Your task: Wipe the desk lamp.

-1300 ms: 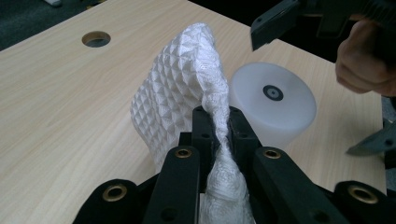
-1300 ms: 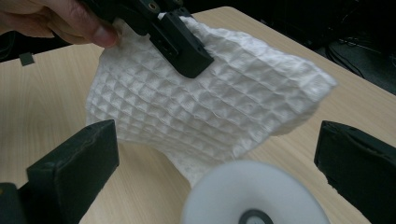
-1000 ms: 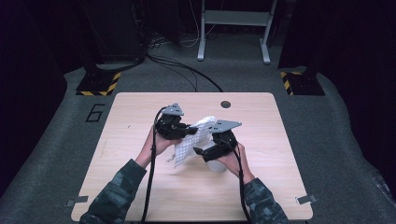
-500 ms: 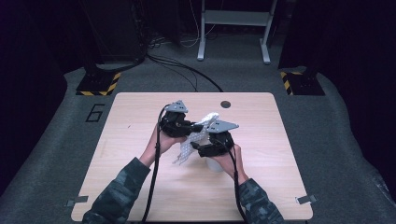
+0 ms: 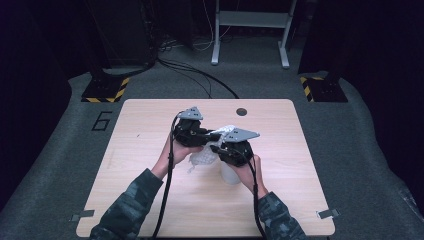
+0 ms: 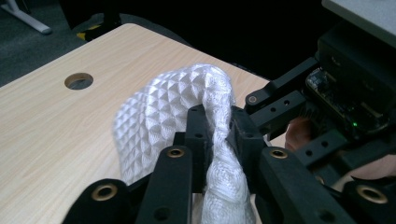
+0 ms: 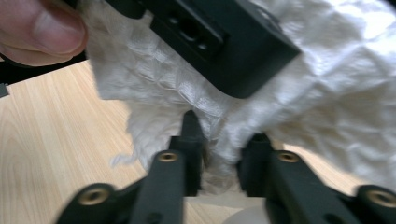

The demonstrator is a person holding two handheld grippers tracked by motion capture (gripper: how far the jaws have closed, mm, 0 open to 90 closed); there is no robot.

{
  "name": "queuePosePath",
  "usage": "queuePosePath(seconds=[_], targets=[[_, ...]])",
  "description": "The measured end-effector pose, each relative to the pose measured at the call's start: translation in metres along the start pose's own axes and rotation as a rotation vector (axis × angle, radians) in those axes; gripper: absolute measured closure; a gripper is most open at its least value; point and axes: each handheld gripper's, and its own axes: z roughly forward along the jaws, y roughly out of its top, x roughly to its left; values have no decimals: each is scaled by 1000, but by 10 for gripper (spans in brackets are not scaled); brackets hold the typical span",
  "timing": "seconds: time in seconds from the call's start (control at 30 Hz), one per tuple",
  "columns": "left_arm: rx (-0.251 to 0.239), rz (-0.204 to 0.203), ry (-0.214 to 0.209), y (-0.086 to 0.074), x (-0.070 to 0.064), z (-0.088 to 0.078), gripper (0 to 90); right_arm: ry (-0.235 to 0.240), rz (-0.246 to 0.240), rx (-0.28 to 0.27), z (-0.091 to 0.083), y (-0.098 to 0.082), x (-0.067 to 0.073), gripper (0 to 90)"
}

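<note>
White quilted cloth (image 5: pixel 204 159), centre of the high view, held above the table (image 5: pixel 140 150): left claw (image 6: pixel 219 130) pinched shut on a bunched fold, right claw (image 7: pixel 219 154), jaws just closing, gripping a second fold, likely for stretching between them.

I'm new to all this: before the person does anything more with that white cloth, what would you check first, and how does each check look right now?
1. Left claw pinches the white cloth: ok, a bunched fold sits pressed between its jaws.
2. Right claw has the cloth: ok, its jaws have just been closing and cloth is squeezed between them.
3. Cloth off the table: cannot tell, a corner hangs low.
4. The two claws keep apart: not ok, they crowd close together over the cloth.
5. White cup-like thing beneath the right hand stands safe: cannot tell, mostly hidden.
</note>
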Motion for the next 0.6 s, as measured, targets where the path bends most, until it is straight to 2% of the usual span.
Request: queuePosePath(seconds=[0.1,0.17,0.23,0.4,0.6], targets=[[3,1,12,-1,0,-3,661,-5,3,-4,-3,1,-2,843],[-2,5,13,-2,1,-5,607,-12,14,-5,-5,1,-4,851],[-9,2,13,-3,2,-7,515,-25,18,-9,-7,2,-6,856],[-28,17,40,-8,0,-15,333,-57,11,-14,-12,4,-11,862],[-26,4,77,-22,2,-21,200,-109,9,-34,-22,7,-21,863]])
